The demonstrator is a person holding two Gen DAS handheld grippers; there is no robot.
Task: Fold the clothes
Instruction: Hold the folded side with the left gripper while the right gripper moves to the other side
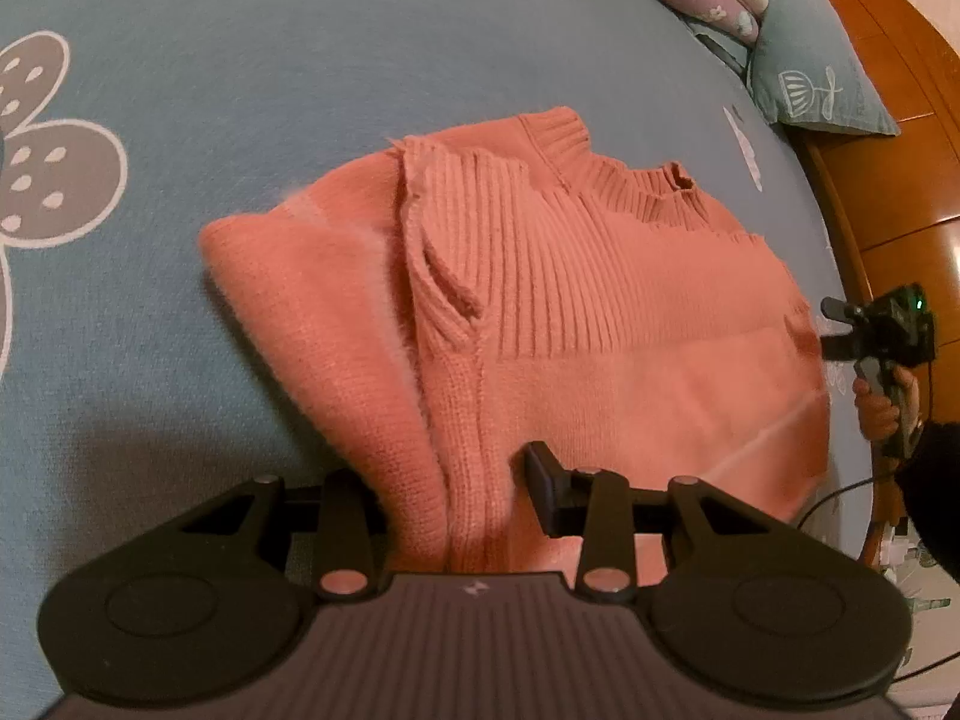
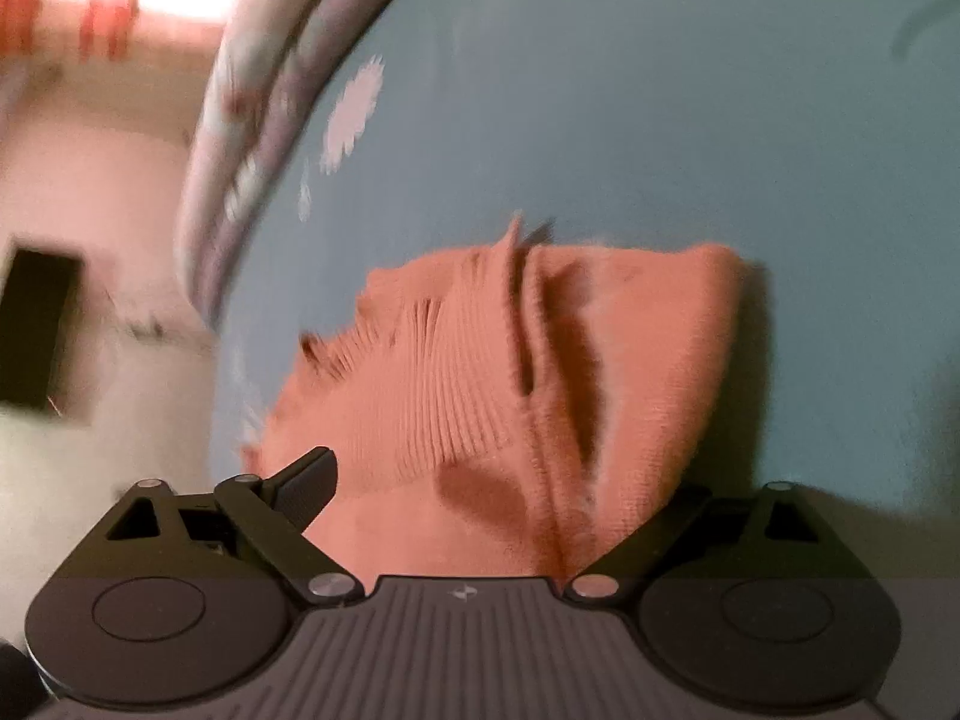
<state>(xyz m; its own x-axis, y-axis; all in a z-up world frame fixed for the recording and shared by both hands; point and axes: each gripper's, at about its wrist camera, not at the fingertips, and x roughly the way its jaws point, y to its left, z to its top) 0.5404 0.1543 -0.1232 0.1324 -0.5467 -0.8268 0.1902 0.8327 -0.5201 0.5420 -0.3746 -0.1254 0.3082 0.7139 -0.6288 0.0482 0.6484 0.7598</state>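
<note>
The sweater (image 1: 600,312) lies on the bed (image 1: 300,60), partly folded, with its ribbed collar (image 1: 630,180) on the far side and one side already turned over the middle. It is one piece only, orange-pink, knitted. I judge it soft and light, with no stiffness at all: it will sag and bend wherever it is lifted. The knit looks a little fuzzy, so it should not slip from the pads, but it can stretch if it is pulled hard. A good place to take hold is a doubled edge or a corner near the hem, where several layers give the jaws something thick to bite.

The left gripper (image 1: 456,480) is at the near edge of the sweater. A thick fold of the knit stands up between its two fingers, and they seem to pinch it, though the left finger is mostly hidden behind the cloth.

The right gripper (image 2: 504,480) stands spread wide, over the other near edge. The cloth lies between and under its jaws, but they do not press on it. This view is blurred.

To count: one sweater, two grippers, one hand (image 1: 882,408) visible at the edge of the left view, and two pillows (image 1: 804,72) at the head of the bed.
</note>
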